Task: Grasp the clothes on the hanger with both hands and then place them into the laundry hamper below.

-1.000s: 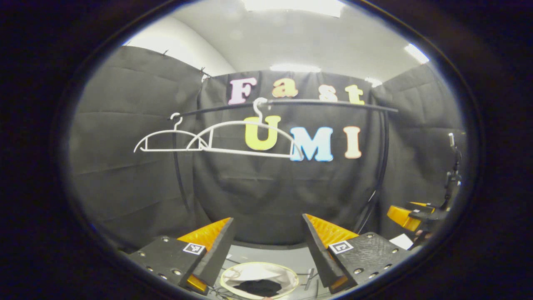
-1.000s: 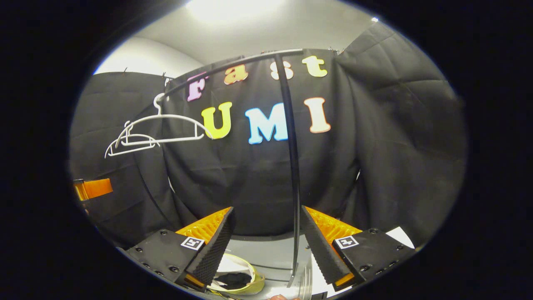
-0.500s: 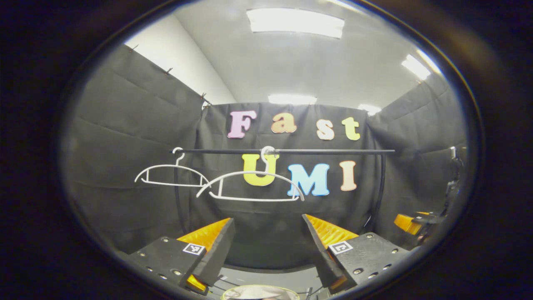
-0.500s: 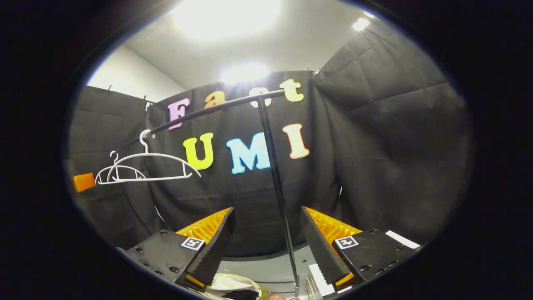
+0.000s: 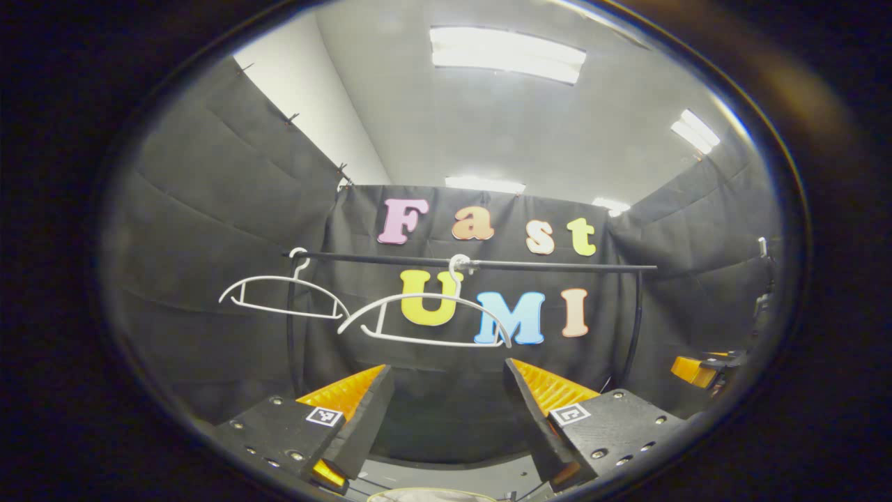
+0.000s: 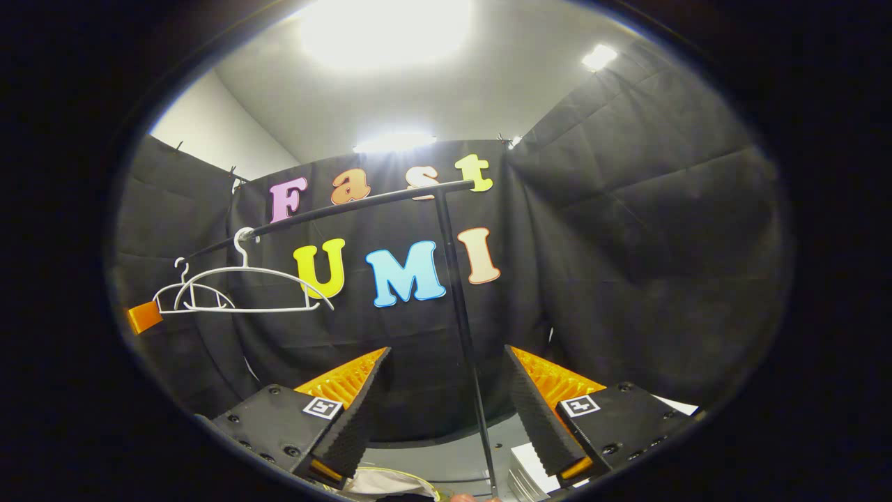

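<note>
Left gripper view: tilted up off the hamper since a second ago, toward the rail and two bare hangers.

Shows only the laundry hamper (image 5: 432,494) rim at the bottom edge now, against a full opening with dark clothes inside a second ago; suggests the drop is done and both hands are pulling away. Holds nothing in left gripper (image 5: 446,418) or right gripper (image 6: 446,411): jaws wide, level, aimed at the rail (image 5: 474,263). Leaves near hanger (image 5: 425,321) and far hanger (image 5: 279,296) empty. Hides the clothes below frame, presumably in the hamper.
</note>
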Demonstrator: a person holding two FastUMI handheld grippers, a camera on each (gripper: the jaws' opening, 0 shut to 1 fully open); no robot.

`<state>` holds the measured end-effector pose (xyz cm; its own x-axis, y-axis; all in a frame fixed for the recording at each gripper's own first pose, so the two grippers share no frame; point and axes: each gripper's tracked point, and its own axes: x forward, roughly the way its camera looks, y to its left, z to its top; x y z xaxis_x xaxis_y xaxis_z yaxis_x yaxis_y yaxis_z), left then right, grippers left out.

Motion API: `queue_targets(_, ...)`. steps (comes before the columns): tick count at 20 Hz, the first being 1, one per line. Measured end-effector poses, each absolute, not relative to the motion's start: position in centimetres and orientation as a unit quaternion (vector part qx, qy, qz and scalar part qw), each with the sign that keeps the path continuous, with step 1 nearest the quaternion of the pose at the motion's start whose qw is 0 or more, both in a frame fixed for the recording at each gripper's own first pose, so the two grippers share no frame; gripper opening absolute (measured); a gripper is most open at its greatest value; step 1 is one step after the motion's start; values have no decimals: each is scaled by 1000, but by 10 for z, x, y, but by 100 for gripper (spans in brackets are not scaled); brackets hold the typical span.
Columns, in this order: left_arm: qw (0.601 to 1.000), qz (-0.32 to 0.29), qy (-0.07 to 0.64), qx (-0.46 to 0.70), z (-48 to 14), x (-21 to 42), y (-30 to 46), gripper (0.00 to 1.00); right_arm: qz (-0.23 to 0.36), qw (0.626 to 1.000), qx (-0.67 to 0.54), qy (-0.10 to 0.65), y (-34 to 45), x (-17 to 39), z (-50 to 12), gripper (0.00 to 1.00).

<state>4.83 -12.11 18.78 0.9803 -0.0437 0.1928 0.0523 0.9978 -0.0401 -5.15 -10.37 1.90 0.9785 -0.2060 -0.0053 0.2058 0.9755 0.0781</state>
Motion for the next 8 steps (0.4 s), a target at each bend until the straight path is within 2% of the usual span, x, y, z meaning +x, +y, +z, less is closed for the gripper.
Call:
queue_targets(4,997,-40,-57,-33,157,62,-123,92,-115,992,40,-11,-99,-54,20,98)
queue_targets(8,998,-28,-46,-19,145,67,-120,92,-123,992,32,-13,-101,-59,19,98)
